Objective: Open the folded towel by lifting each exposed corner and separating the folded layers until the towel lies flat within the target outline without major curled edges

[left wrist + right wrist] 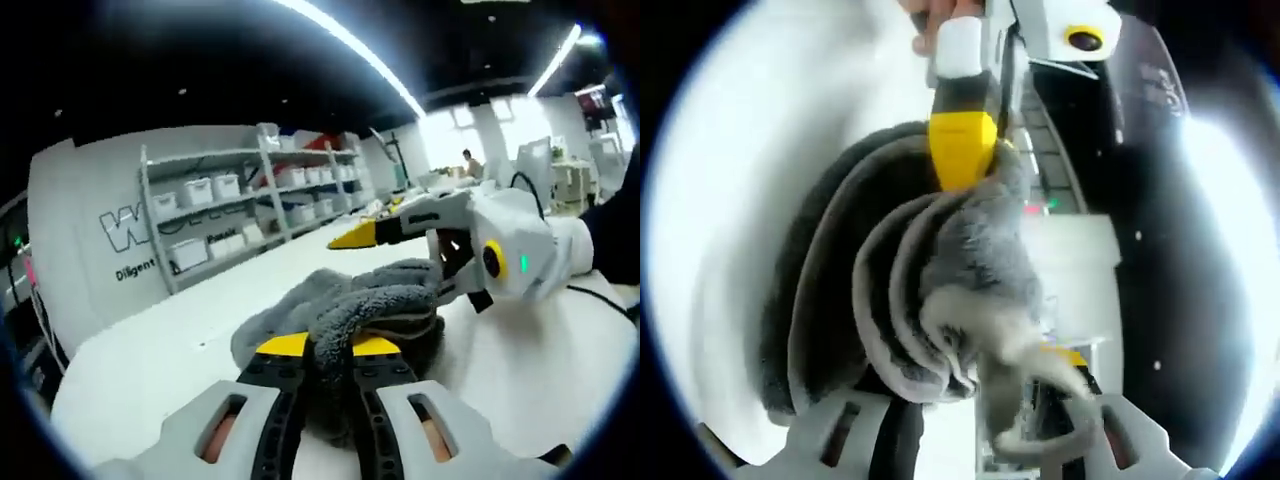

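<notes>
Lay bunched on white table (150, 370), grey towel (330, 310), clamped by left gripper (328, 352) fingers and right gripper (985, 400) fingers; probably needed slow outward pull, layers separated, no dragging.

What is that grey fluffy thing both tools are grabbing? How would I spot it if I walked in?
Find the big white table in front of the grey wall shelves stacked with white bins. On it lies a grey towel, bunched in thick folds, pinched between the left hand-held gripper and the right hand-held gripper. It is the only soft, dark thing on that pale surface.
</notes>
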Available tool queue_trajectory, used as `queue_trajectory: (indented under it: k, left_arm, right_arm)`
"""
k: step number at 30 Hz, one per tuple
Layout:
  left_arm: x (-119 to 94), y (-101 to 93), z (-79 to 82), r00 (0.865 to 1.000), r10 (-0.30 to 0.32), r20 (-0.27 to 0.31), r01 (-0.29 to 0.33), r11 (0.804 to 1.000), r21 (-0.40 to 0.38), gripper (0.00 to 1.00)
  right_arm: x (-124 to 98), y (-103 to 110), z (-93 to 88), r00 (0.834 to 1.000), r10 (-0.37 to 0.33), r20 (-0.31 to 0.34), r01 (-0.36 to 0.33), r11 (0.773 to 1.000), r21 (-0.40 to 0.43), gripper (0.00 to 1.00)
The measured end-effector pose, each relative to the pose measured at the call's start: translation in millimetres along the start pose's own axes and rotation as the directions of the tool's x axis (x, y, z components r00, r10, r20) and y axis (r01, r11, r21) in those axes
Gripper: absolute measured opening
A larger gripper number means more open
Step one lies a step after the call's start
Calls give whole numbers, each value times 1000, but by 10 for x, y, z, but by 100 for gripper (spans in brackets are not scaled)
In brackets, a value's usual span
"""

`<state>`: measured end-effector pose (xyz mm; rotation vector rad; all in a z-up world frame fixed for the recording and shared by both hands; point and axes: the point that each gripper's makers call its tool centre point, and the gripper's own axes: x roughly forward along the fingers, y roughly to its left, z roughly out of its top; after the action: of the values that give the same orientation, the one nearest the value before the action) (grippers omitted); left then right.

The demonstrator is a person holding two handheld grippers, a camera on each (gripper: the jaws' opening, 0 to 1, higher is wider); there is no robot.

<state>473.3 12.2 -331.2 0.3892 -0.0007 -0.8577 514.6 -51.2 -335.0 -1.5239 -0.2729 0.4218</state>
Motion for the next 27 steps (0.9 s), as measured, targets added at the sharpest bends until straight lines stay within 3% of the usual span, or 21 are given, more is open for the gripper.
queue_trajectory:
  k: [3, 6, 12, 15, 19, 22, 27]
  left_arm:
    - [7, -76, -8, 1000, -15, -14, 16, 998, 69, 14]
    - [16, -116, -6, 999, -31, -18, 33, 996, 89, 17]
    - [22, -109, -50, 999, -32, -40, 37, 991, 131, 23]
    - [24, -103, -39, 999, -29, -38, 34, 988, 152, 28]
    - [34, -77, -31, 999, 6, -47, 5, 975, 222, 36]
    - [32, -74, 9, 999, 13, -37, -4, 973, 232, 42]
    - [13, -22, 106, 999, 51, -7, -48, 964, 263, 48]
  right_arm:
    - [-3, 33, 24, 1000, 15, 9, -15, 1000, -17, 28]
    - [-19, 125, 48, 997, 71, 23, -71, 997, -3, 7]
    - [-34, 71, 59, 997, 66, 31, -67, 996, 51, 5]
    - [-51, -2, 53, 998, 47, 41, -52, 990, 134, 5]
    - [-66, -91, 51, 998, 42, 57, -57, 955, 292, 5]
    - [-74, -168, 76, 997, 45, 63, -66, 913, 401, 5]
    - [-82, -259, 125, 998, 36, 53, -56, 888, 457, 5]
